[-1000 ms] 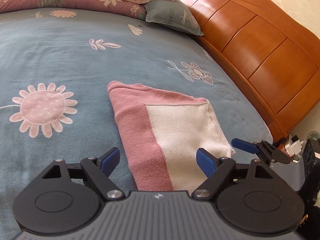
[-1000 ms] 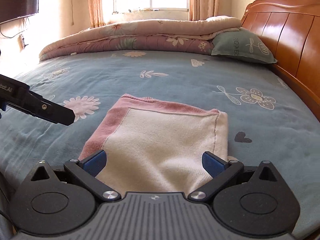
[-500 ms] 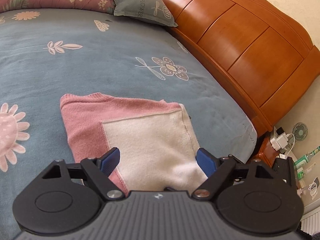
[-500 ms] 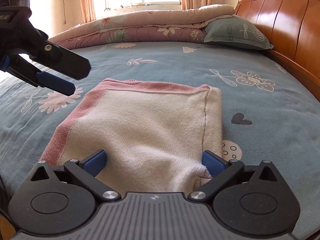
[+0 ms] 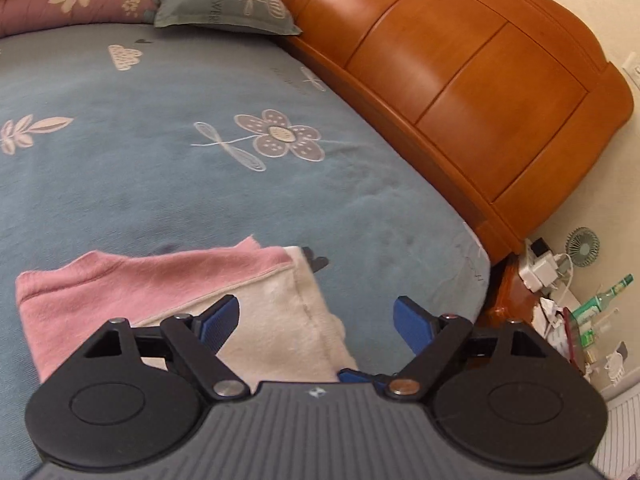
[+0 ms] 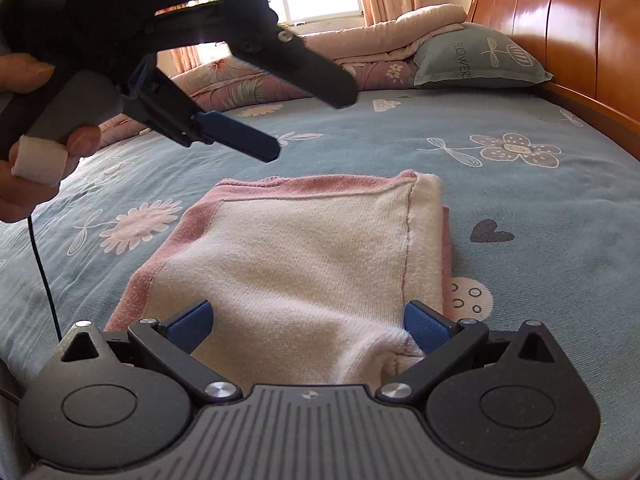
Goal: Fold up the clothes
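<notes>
Both claws, left (image 5: 316, 320) and right (image 6: 308, 326), gape empty over the folded pink-and-cream knit sweater (image 6: 304, 264); a shallow pinch grabs only the top layer and unfolds it.

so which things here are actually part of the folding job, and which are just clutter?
Job:
- pink and cream garment, folded flat on the bed sheet
- left gripper, open, above it
- right gripper, open, at its near edge

Lying about:
- pillow
- folded quilt
- headboard
- small fan, green bottle, charger plugs on the floor
</notes>
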A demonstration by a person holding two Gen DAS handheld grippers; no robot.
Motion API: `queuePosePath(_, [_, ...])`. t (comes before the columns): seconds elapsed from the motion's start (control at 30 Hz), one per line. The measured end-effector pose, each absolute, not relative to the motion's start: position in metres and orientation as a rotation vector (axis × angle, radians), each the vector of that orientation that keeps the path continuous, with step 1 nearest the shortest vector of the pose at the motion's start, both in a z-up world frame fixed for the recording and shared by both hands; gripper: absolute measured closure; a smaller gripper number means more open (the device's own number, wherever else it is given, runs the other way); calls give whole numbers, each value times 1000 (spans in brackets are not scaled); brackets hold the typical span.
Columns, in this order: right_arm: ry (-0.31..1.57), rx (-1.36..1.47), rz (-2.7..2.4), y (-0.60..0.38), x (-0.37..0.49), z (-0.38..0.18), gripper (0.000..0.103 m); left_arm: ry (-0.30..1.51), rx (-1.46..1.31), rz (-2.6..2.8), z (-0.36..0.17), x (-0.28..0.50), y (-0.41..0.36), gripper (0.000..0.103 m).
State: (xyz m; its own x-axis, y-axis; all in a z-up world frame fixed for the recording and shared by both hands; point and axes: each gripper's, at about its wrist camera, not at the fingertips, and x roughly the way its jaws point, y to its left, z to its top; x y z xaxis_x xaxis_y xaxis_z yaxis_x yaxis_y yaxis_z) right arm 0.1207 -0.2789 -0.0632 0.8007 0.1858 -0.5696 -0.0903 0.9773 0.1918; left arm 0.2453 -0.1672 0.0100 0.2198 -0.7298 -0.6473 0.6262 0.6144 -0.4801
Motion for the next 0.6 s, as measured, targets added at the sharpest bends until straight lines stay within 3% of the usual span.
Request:
queuePosePath(0.3, [609, 220, 177, -289, 119, -64, 0, 1110, -48, -994, -37, 280, -243, 19])
queuePosePath(0.6, [603, 282, 183, -297, 121, -64, 0, 1115, -54, -970, -32, 275, -230, 19])
